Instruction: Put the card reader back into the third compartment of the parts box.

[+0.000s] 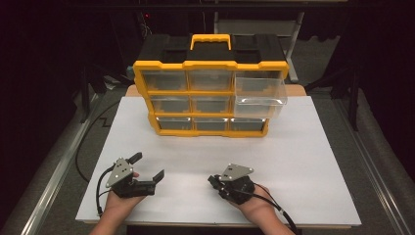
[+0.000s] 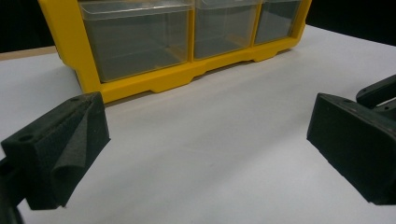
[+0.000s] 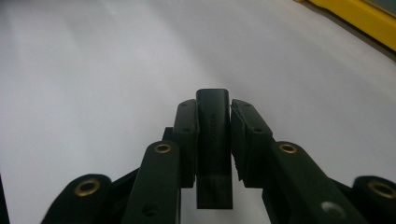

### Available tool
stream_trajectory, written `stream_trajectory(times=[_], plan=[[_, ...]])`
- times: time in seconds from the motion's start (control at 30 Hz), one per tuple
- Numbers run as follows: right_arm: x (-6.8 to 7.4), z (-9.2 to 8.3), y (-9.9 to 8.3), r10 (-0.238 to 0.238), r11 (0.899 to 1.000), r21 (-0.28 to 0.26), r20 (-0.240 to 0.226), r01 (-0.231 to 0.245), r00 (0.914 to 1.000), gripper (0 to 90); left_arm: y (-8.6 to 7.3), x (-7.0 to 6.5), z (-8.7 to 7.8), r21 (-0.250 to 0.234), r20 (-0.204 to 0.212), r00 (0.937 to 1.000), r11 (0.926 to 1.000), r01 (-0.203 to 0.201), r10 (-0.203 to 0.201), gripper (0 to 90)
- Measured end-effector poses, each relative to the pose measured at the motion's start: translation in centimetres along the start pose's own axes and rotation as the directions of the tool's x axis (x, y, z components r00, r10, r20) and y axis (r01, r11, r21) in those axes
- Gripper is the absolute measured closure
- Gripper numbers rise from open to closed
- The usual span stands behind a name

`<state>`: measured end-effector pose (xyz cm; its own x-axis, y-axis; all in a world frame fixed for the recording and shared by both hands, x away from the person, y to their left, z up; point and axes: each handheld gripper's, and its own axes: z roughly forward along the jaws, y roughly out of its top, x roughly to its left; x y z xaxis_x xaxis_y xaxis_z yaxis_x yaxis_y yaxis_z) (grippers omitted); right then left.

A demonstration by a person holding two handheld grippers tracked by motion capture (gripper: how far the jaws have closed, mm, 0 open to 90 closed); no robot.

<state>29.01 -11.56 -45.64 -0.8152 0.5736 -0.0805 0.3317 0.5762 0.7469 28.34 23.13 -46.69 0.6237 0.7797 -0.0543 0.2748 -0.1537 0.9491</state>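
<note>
A small black rectangular block (image 3: 213, 140) is clamped upright between the jaws of the right gripper (image 1: 215, 180), its long axis running along them. The yellow-framed organiser cabinet with clear plastic drawers (image 1: 210, 63) stands at twelve o'clock on the white table board (image 1: 303, 161), and its pulled-out clear top-right drawer (image 1: 259, 93) lies toward one o'clock from the block, likely its destination. The right hand is judged nearer to it. The left gripper (image 1: 147, 166) is held wide open, empty, at seven o'clock.
</note>
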Motion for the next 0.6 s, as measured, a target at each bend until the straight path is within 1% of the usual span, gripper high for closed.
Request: stream_trajectory(times=[0.1, 0.23, 0.3, 0.4, 0.6], plan=[[-0.8, -1.0, -0.8, 0.025, 1.000, 0.003, 0.016, -0.025, 0.9996, 74.2, 0.0, -0.1, 0.1, 0.000, 0.005, 1.0000, 1.0000, 0.000, 0.000, 0.3], [-1.9, -2.1, -1.9, 0.031, 0.999, 0.007, 0.039, -0.031, 0.9988, 74.2, -0.1, 0.0, 0.0, 0.000, 0.002, 1.0000, 1.0000, -0.002, 0.002, 0.3], [-2.4, -2.7, -2.5, 0.045, 0.999, 0.015, 0.046, -0.046, 0.9979, 74.2, -0.1, 0.0, 0.0, 0.001, 0.002, 1.0000, 1.0000, -0.001, 0.001, 0.3], [-3.1, -3.6, -3.2, 0.059, 0.998, 0.003, 0.054, -0.059, 0.9968, 74.2, -0.1, 0.0, 0.0, -0.002, 0.006, 1.0000, 1.0000, 0.002, -0.002, 0.3], [-4.3, -5.2, -4.4, 0.090, 0.996, -0.011, 0.097, -0.090, 0.9912, 74.2, -0.1, 0.0, 0.0, -0.002, 0.005, 1.0000, 1.0000, 0.002, -0.002, 0.3]])
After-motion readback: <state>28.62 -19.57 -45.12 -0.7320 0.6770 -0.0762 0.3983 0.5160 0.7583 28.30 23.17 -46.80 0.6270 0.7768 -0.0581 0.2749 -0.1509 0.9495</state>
